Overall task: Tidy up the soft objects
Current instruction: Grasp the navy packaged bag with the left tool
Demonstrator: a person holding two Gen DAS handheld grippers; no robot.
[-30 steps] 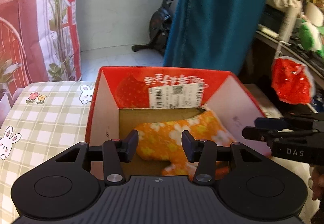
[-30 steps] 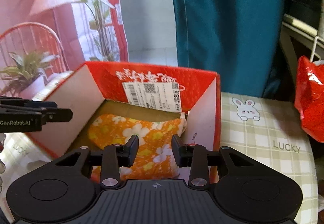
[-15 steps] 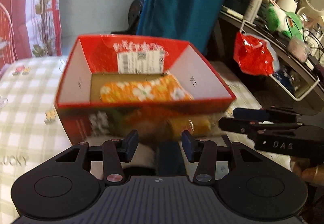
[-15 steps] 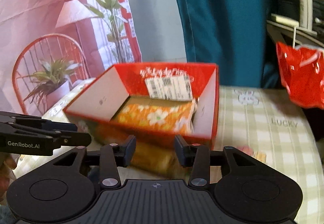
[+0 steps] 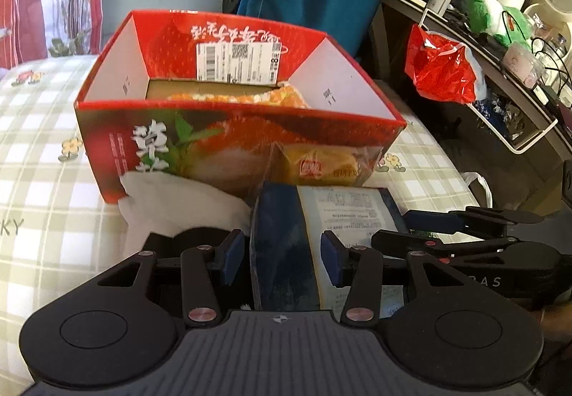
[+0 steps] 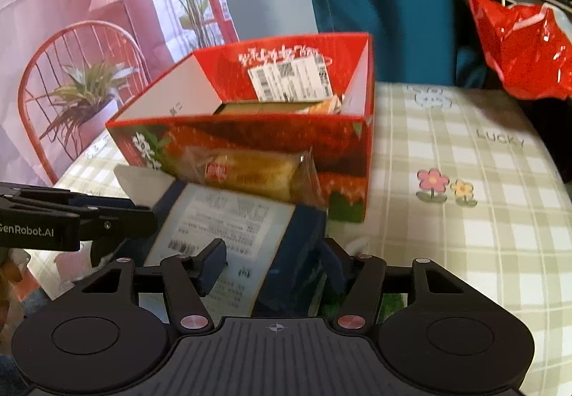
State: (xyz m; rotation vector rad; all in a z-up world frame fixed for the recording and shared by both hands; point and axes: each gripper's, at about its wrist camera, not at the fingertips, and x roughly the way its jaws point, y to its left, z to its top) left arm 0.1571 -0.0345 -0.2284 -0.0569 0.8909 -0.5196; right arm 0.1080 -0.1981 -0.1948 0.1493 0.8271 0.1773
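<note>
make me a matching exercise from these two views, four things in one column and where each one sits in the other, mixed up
Things:
1. orange floral cloth
2. wrapped yellow cake
3. dark blue packet
4. red plastic bag

Places:
A. hangs at the desk edge, right of the box
B. inside the red box
C. nearest the cameras, in front of both grippers
D. leans on the outside of the box's front wall

Pairs: 1-B, 2-D, 3-C, 4-A
</note>
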